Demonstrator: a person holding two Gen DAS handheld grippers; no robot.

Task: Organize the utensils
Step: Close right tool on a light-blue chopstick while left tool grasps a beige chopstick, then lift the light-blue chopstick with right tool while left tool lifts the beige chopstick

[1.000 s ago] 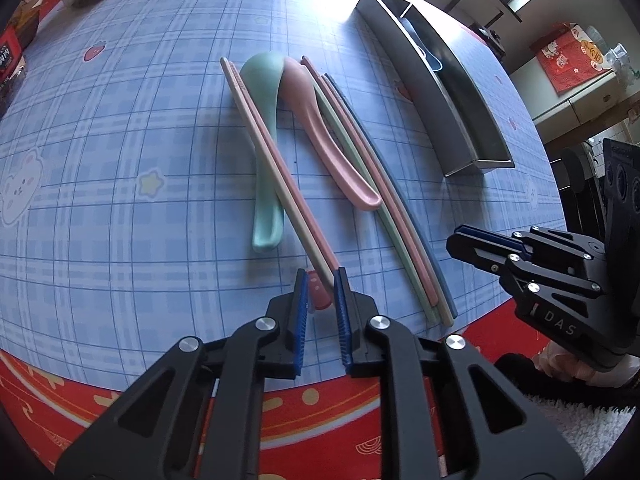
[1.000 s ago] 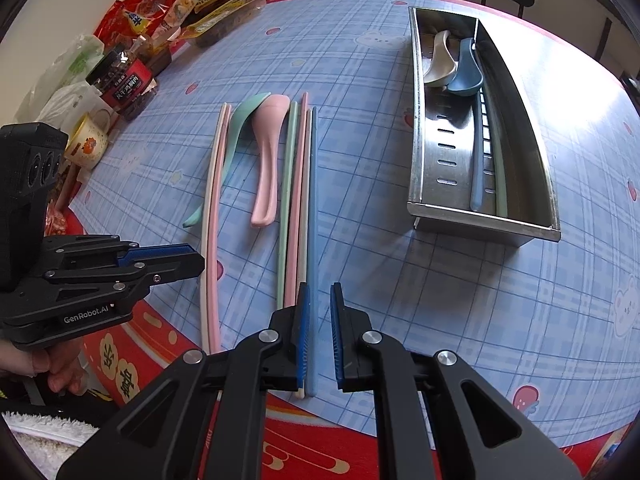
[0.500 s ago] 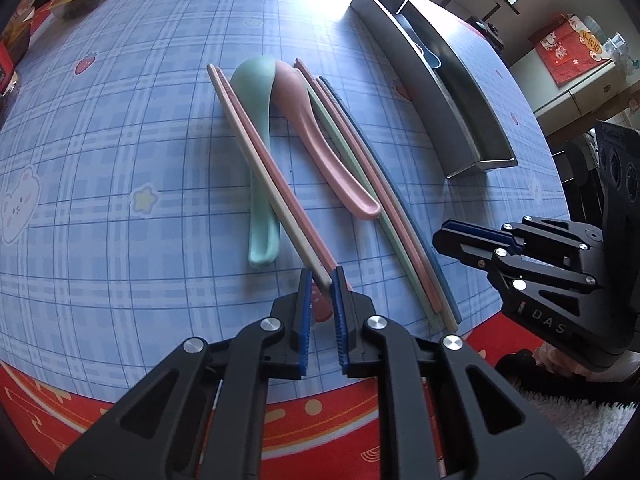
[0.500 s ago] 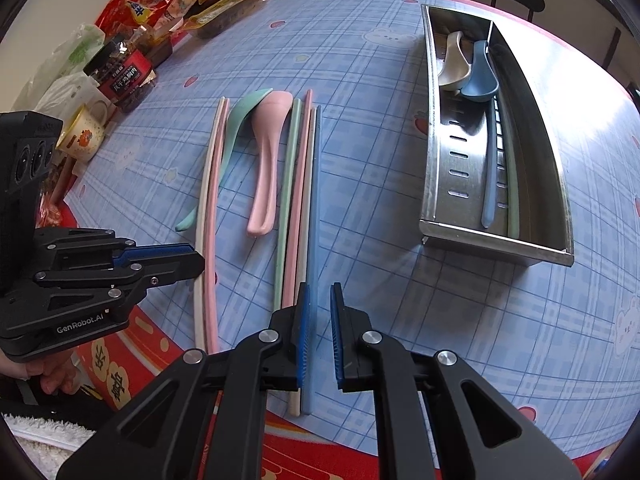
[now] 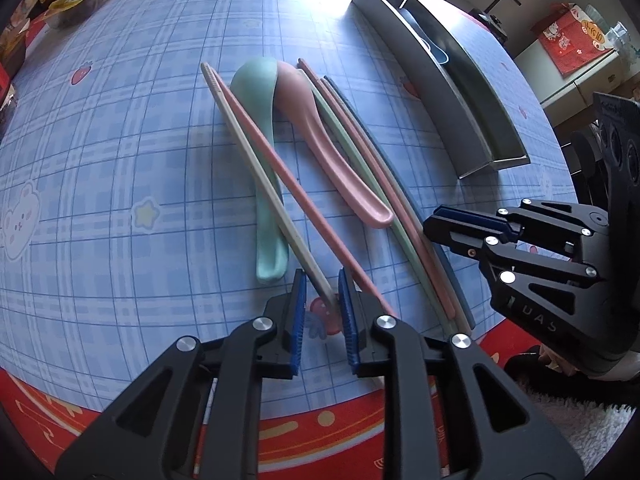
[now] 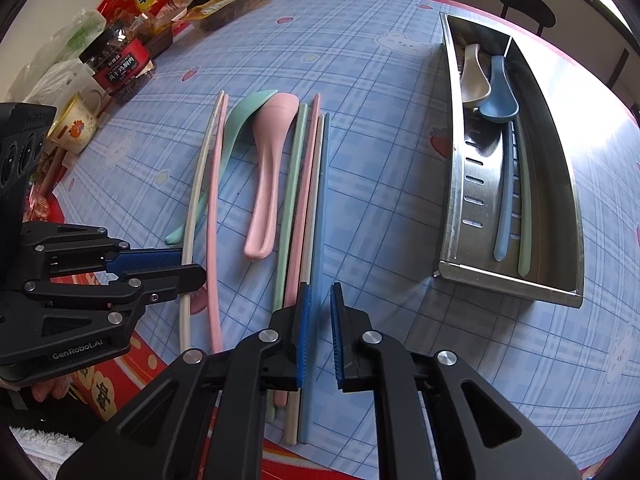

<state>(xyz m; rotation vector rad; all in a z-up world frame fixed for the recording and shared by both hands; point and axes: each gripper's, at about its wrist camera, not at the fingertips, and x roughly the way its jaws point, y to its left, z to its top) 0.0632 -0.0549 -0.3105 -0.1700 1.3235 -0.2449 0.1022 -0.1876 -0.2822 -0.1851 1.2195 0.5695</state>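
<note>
A mint spoon [image 5: 260, 128] and a pink spoon [image 5: 320, 136] lie on the blue checked tablecloth among several chopsticks. My left gripper [image 5: 322, 304] is slightly open, with the near end of a cream chopstick [image 5: 276, 200] between its jaws; a pink chopstick [image 5: 288, 184] passes just to the right. My right gripper [image 6: 319, 320] is slightly open over the near end of a blue chopstick [image 6: 322, 208], beside cream, pink and green ones. A steel tray [image 6: 460, 184] holds a beige spoon [image 6: 474, 76], a blue spoon [image 6: 500, 100] and a green chopstick.
Snack bags, a jar [image 6: 120, 68] and a mug [image 6: 74, 124] stand at the table's far left. The table's red edge [image 5: 300, 428] is just below both grippers. The tray also shows in the left wrist view [image 5: 440, 92], at the right.
Both grippers have moved forward along the chopsticks. The left jaws have opened a little, and the cream chopstick's end now lies between them.
</note>
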